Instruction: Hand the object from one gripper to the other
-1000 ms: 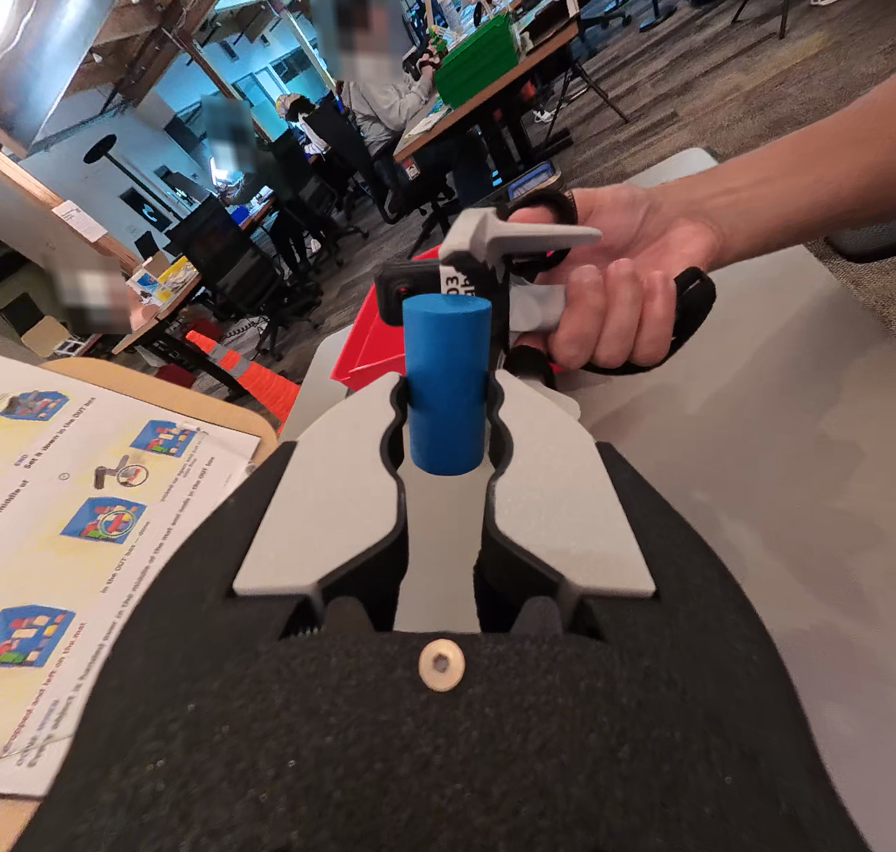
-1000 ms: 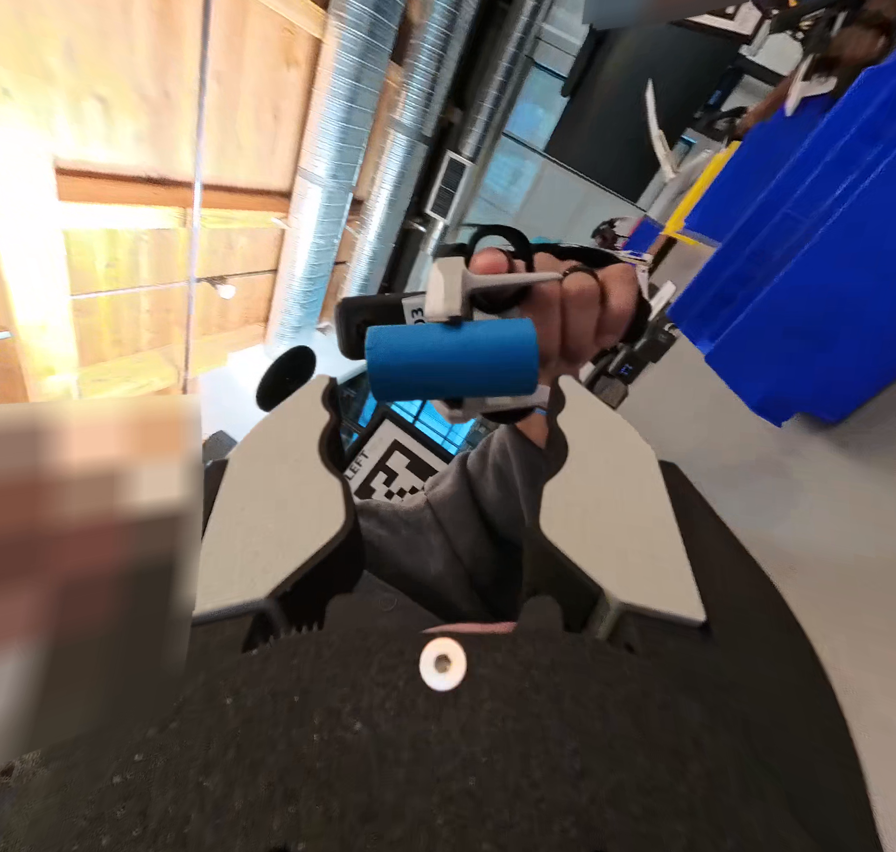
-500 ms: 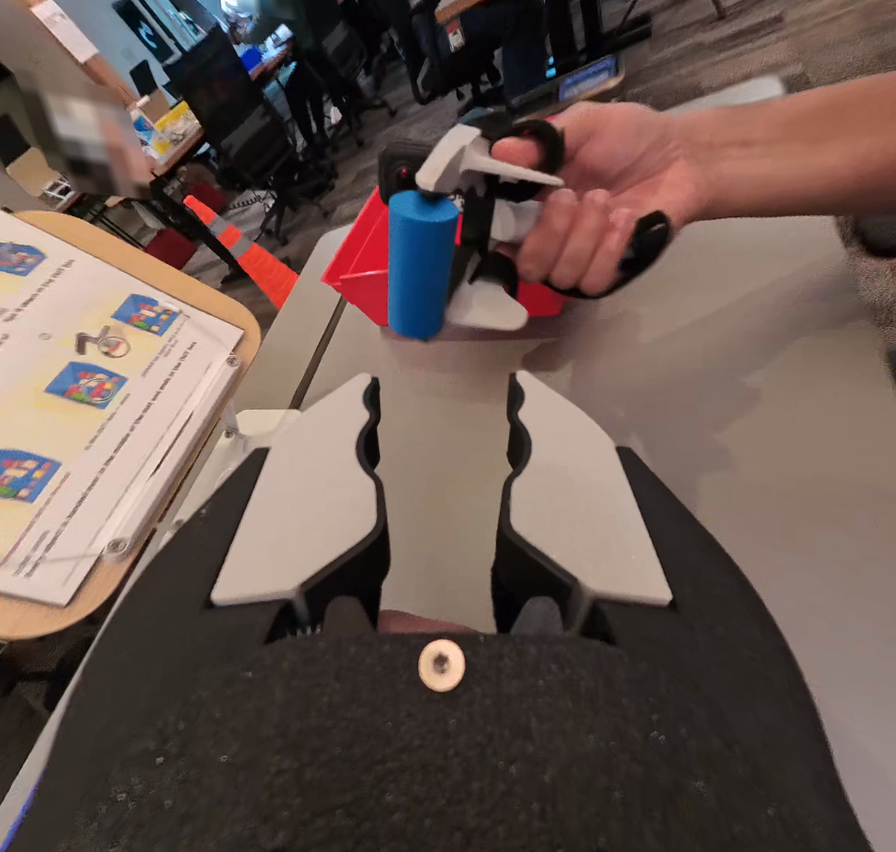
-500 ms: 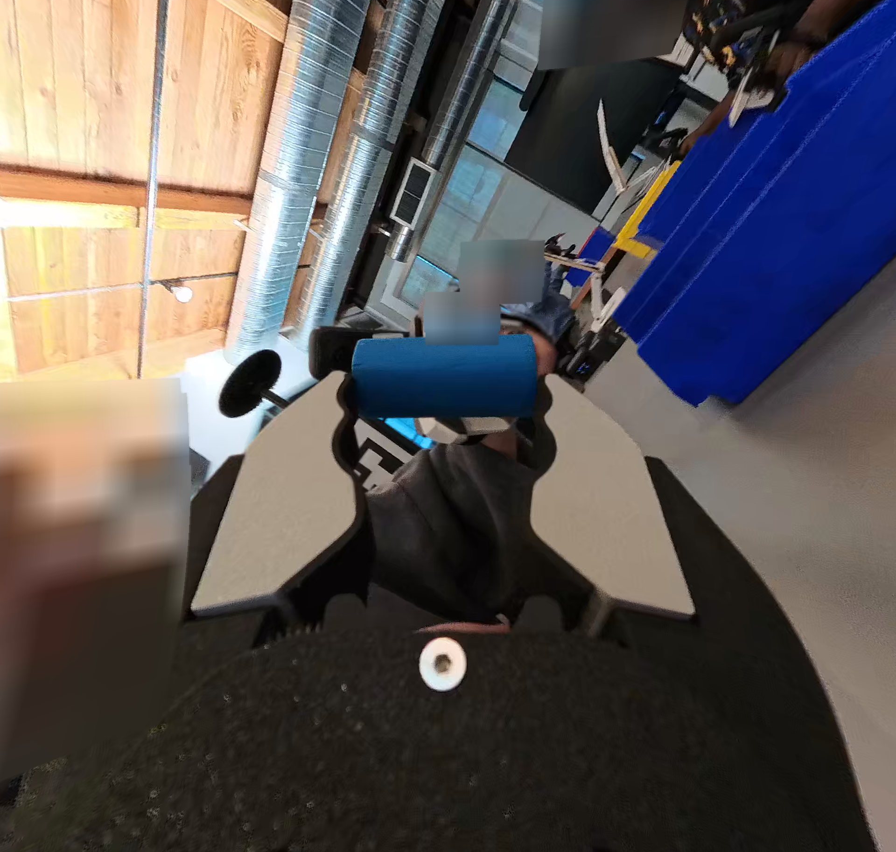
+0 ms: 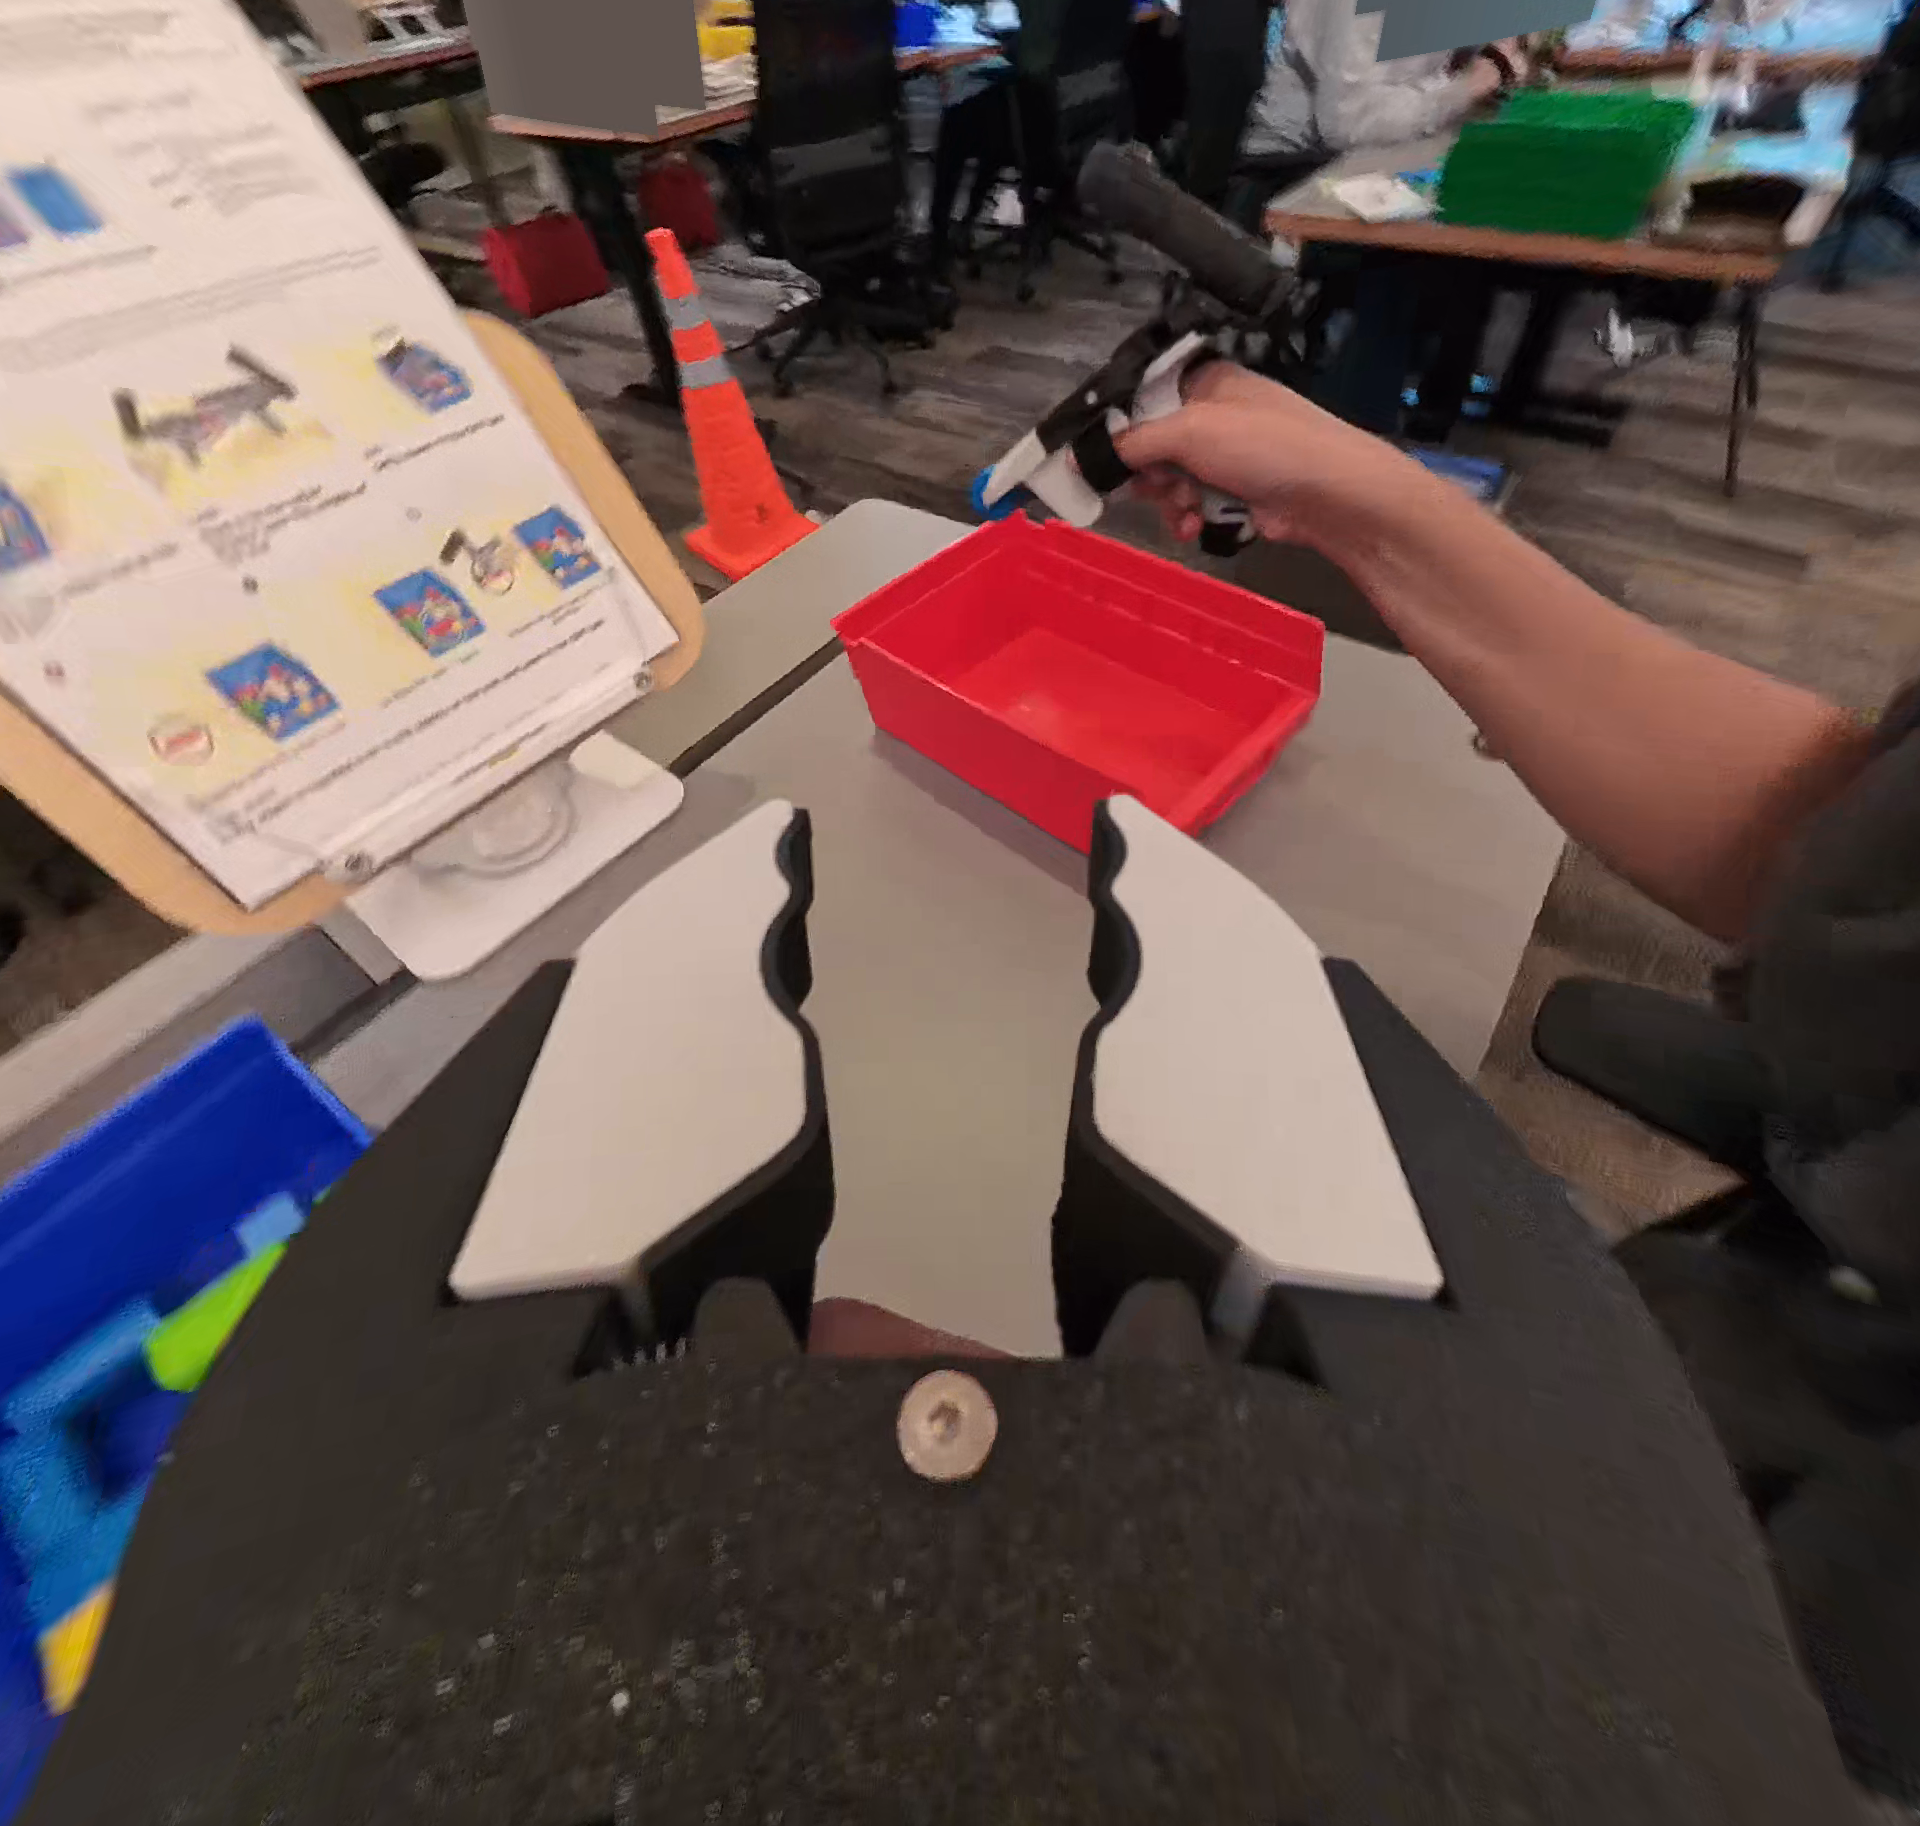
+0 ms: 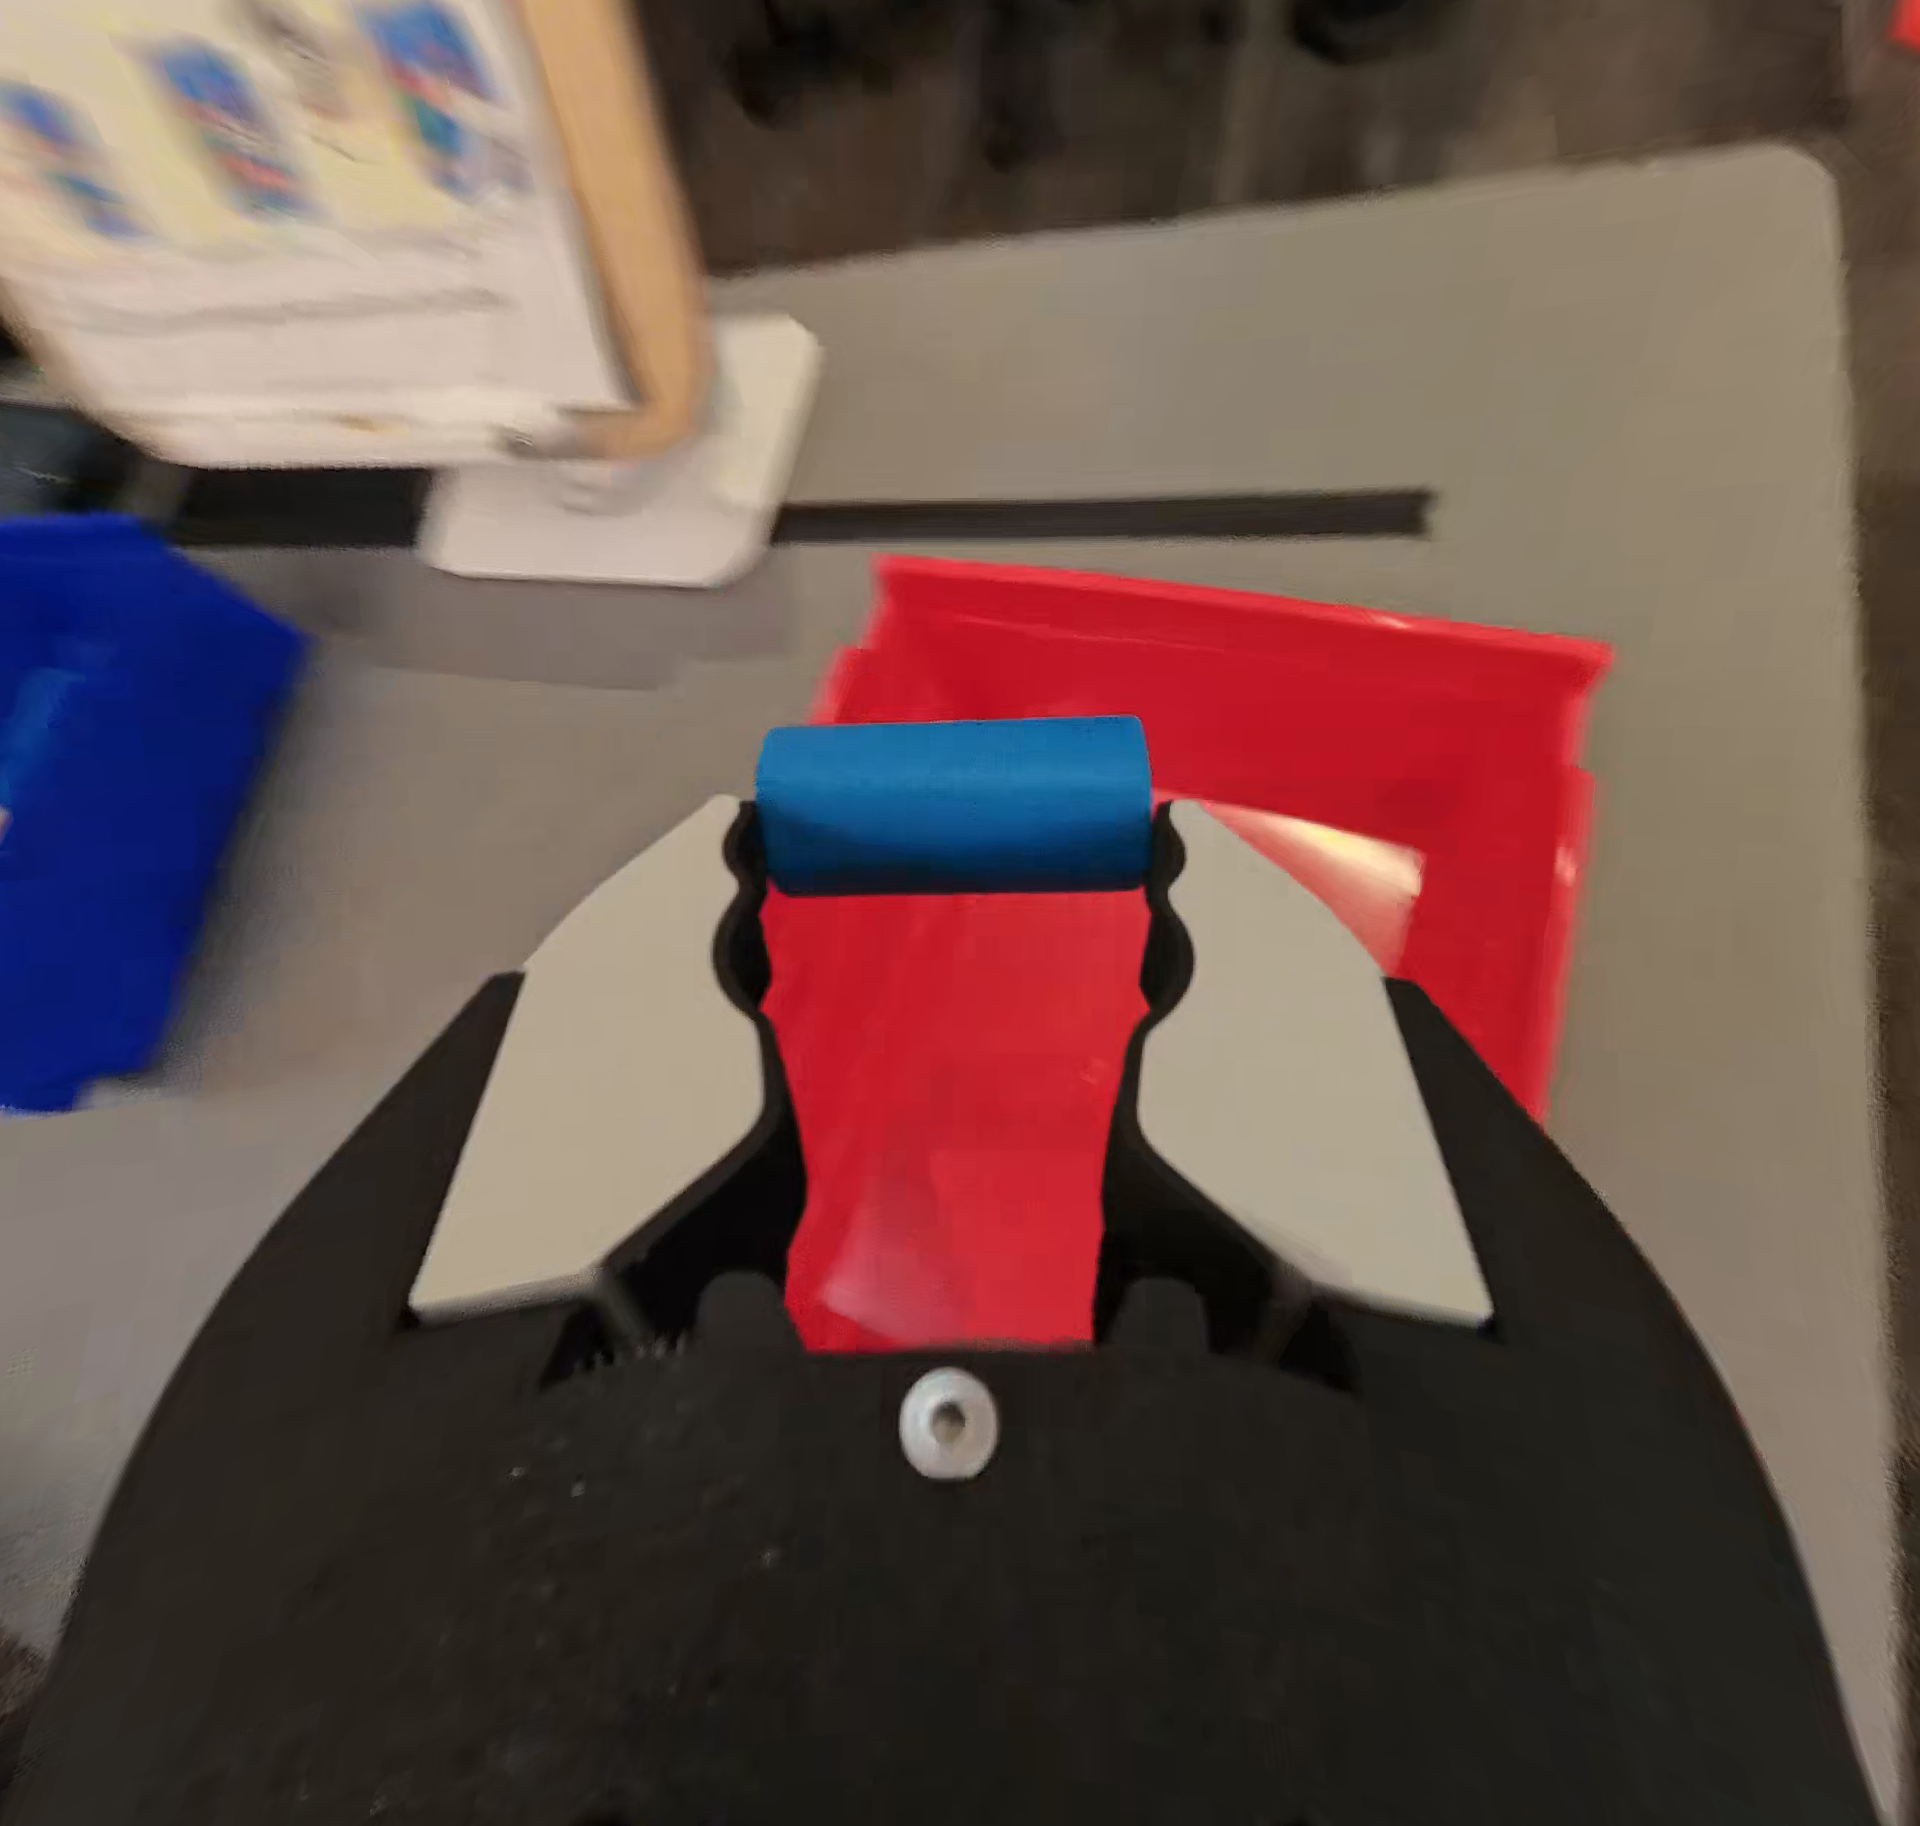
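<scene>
Crosswise, the blue cylinder (image 6: 951, 805) sits pinched at its ends by the right tongs (image 6: 951, 841), above the red bin (image 6: 1351, 727) on the grey counter (image 6: 1247, 374). Only the left view shows the empty, parted left tongs (image 5: 943, 872), the traffic cone (image 5: 717, 405) and the outstretched hand (image 5: 1236, 457).

Blue cylinder (image 6: 951, 805), red bin (image 5: 1081, 680), grey table (image 5: 1382, 841), orange striped cone (image 5: 722, 426), blue bin (image 6: 114, 800)

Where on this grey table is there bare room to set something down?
Free: the grey table between the red bin and the open left gripper, and right of the bin. Crowded: the left edge, with the instruction board's white base and blue bin.
</scene>
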{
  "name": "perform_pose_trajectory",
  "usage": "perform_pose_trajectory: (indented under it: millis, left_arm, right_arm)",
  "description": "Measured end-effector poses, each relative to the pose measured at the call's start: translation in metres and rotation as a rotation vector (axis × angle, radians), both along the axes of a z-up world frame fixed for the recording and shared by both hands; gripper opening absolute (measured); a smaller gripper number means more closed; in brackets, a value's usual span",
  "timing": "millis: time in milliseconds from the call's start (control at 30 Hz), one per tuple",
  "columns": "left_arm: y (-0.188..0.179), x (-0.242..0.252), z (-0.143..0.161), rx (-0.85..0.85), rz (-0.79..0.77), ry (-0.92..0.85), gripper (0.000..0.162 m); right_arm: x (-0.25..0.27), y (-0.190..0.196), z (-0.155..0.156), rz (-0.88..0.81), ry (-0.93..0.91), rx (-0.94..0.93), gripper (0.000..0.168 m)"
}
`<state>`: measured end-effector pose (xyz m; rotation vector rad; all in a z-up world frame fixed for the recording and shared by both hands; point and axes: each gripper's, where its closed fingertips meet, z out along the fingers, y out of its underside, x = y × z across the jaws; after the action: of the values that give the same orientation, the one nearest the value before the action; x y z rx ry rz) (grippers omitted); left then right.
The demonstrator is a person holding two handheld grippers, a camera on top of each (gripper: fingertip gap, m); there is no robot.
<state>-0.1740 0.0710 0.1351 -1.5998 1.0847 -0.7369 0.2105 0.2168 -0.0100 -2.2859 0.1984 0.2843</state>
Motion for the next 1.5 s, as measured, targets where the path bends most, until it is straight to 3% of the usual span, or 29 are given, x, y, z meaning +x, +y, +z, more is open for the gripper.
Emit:
perform_pose_trajectory:
  millis: [133,233,367,533,833,900,1000,1100,1167,1300,1400,1500]
  left_arm:
    - [-0.019,-0.007,-0.070,-0.293,0.074,-0.126,0.050]
    - [-0.029,-0.016,-0.131,-0.442,0.155,-0.174,0.049]
    - [-0.032,-0.032,-0.208,-0.413,0.213,-0.011,0.056]
    - [-0.039,-0.034,-0.248,-0.292,0.154,0.004,0.049]
    - [-0.047,-0.028,-0.263,-0.289,0.096,0.045,0.052]
    - [-0.046,-0.030,-0.262,-0.286,0.101,0.038,0.053]
    - [-0.044,-0.033,-0.260,-0.298,0.098,0.027,0.053]
    - [-0.037,-0.040,-0.257,-0.267,0.128,0.037,0.055]
    - [-0.030,-0.046,-0.252,-0.231,0.156,0.054,0.057]
    - [-0.011,-0.068,-0.231,-0.173,0.225,0.067,0.059]
    - [0.013,-0.093,-0.212,-0.140,0.303,0.080,0.058]
    - [0.045,-0.121,-0.204,-0.115,0.358,0.172,0.058]
  right_arm:
    - [0.036,0.016,-0.063,-0.056,-0.159,-0.328,0.070]
    - [0.042,0.026,-0.103,-0.078,-0.103,-0.492,0.070]
    - [0.051,0.029,-0.150,-0.163,-0.048,-0.630,0.071]
    - [0.069,0.035,-0.174,-0.290,-0.137,-0.625,0.071]
    - [0.076,0.049,-0.167,-0.362,-0.158,-0.471,0.075]
    - [0.078,0.052,-0.139,-0.315,-0.229,-0.379,0.078]
    - [0.056,0.038,-0.072,-0.224,-0.246,-0.121,0.072]
    - [-0.008,-0.022,-0.024,-0.063,-0.211,0.164,0.063]
    - [-0.055,-0.077,-0.030,0.029,-0.154,0.253,0.063]
    - [-0.125,-0.168,-0.085,0.089,-0.012,0.313,0.062]
    - [-0.158,-0.205,-0.121,0.096,0.084,0.301,0.062]
    - [-0.156,-0.216,-0.136,0.083,-0.002,0.285,0.060]
